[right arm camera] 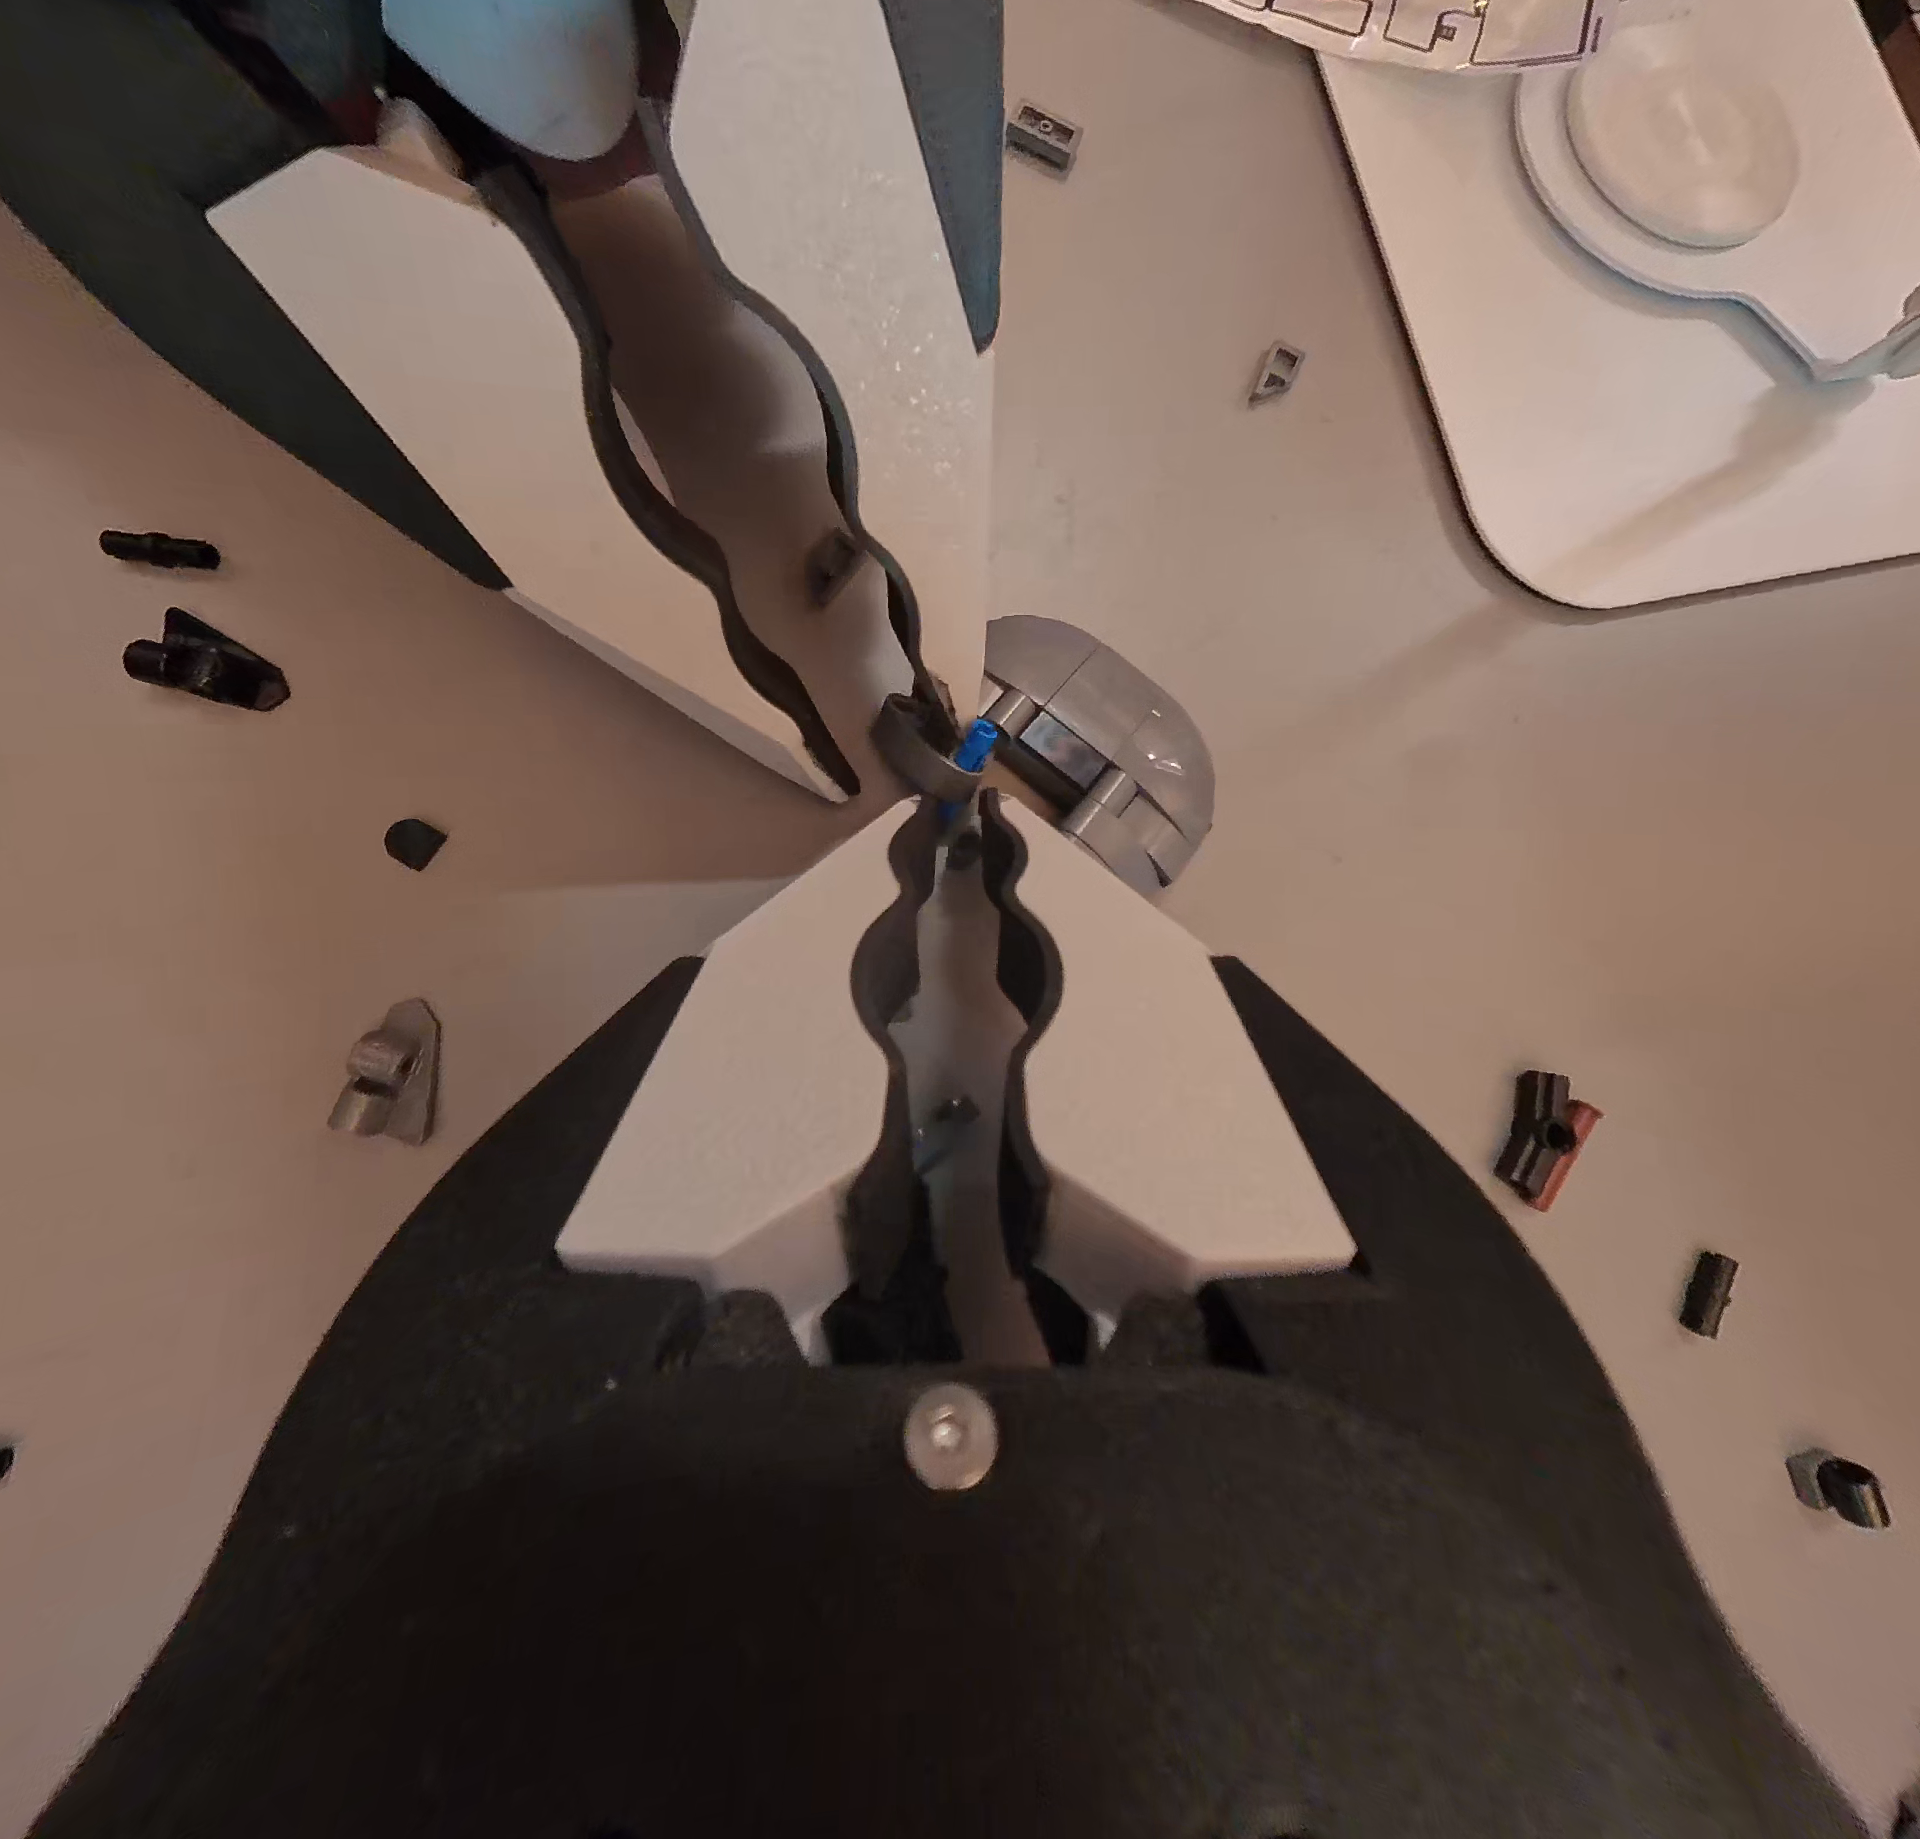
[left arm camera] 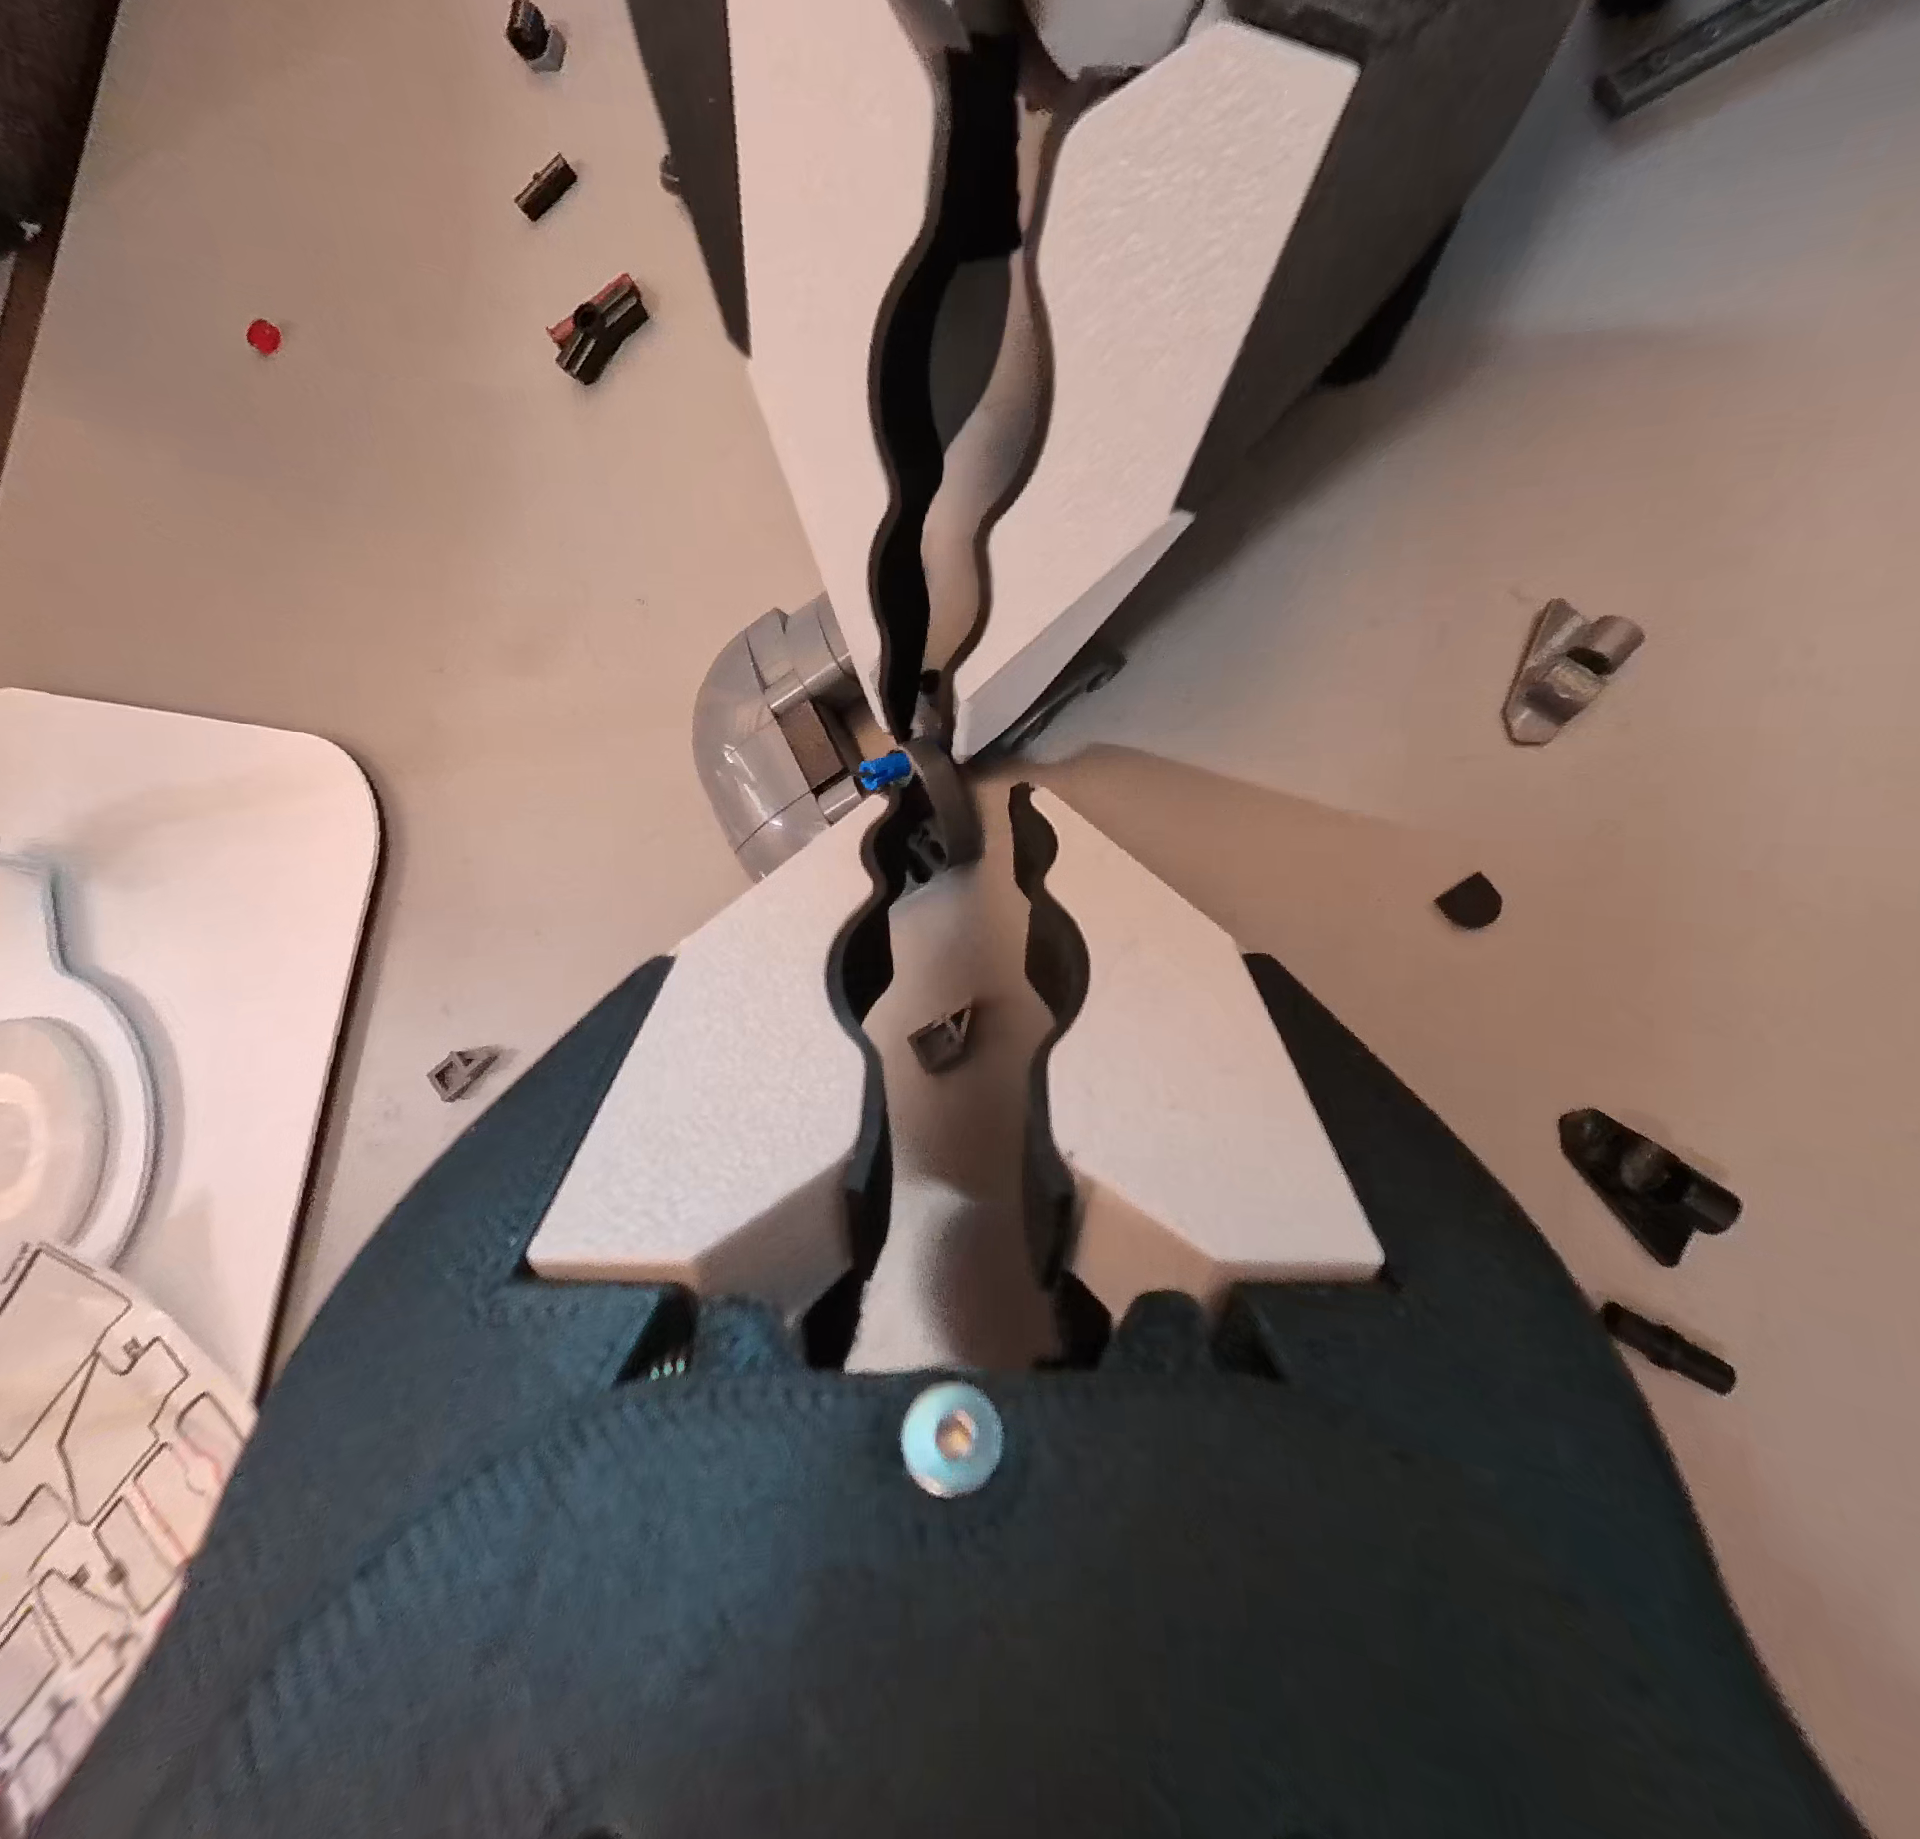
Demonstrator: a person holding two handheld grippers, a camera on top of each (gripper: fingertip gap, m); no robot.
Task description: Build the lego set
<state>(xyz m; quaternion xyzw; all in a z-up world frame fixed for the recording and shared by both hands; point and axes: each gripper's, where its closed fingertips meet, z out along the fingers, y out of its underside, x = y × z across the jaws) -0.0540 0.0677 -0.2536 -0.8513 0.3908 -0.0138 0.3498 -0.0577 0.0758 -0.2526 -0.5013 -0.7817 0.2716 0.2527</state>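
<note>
Beige table (left arm camera: 364,542) — scattered dark pieces (left arm camera: 601,326); red stud (left arm camera: 264,337), white tray (left arm camera: 312,854)

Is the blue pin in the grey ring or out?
In. The small blue plastic pin sticks through the round grey plastic ring, with blue showing on both sides. Whether it is fully seated, cannot tell.

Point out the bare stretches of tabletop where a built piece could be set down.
Free: the stretch between the red stud and the white tray, and the one right of the grey curved assembly, below that tray. Crowded: the middle, where the left gripper and right gripper meet, and the black pieces at the side.
</note>
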